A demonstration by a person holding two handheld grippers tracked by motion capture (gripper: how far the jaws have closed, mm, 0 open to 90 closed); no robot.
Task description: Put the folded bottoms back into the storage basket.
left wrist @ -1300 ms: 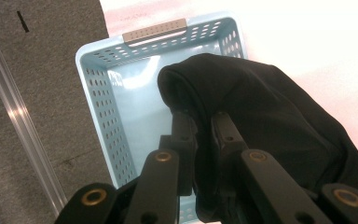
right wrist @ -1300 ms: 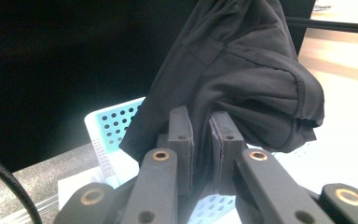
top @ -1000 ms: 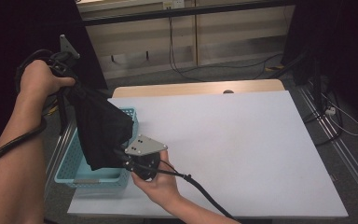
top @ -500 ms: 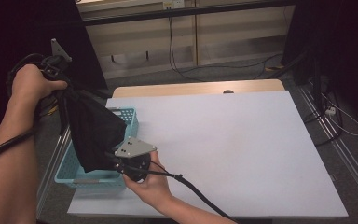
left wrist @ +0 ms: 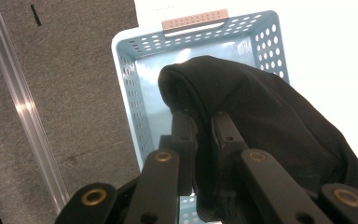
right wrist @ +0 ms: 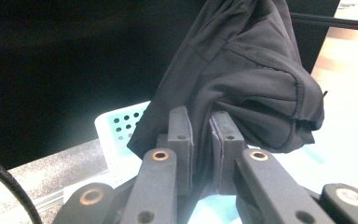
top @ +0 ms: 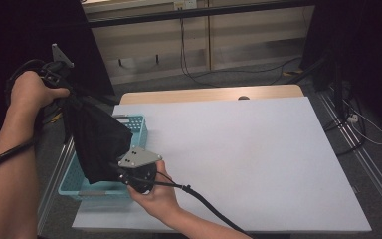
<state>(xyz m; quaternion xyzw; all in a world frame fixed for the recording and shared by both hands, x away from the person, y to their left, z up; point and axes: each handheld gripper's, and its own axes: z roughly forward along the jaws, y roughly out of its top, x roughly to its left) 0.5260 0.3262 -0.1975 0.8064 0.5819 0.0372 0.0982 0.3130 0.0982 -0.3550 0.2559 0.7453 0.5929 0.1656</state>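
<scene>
A black garment (top: 97, 142) hangs stretched between my two grippers over a light-blue perforated basket (top: 138, 124) at the table's left edge. My left gripper (top: 62, 84) is held high at the left, shut on the garment's upper end. In the left gripper view its jaws (left wrist: 204, 119) pinch a fold of the black cloth (left wrist: 261, 107) above the basket (left wrist: 135, 107). My right gripper (top: 124, 172) sits low by the basket's near end, shut on the lower edge. In the right gripper view the pads (right wrist: 204, 116) clamp the hem of the garment (right wrist: 251, 60) beside the basket (right wrist: 116, 128).
The white tabletop (top: 238, 159) spreads wide to the right of the basket, with a wooden strip (top: 209, 94) along its far edge. A metal rail (left wrist: 23, 102) runs on the floor left of the basket. Cables (top: 358, 124) lie on the floor at the right.
Both grippers and the garment between them have drifted slightly to the left. Both grips are unchanged.
</scene>
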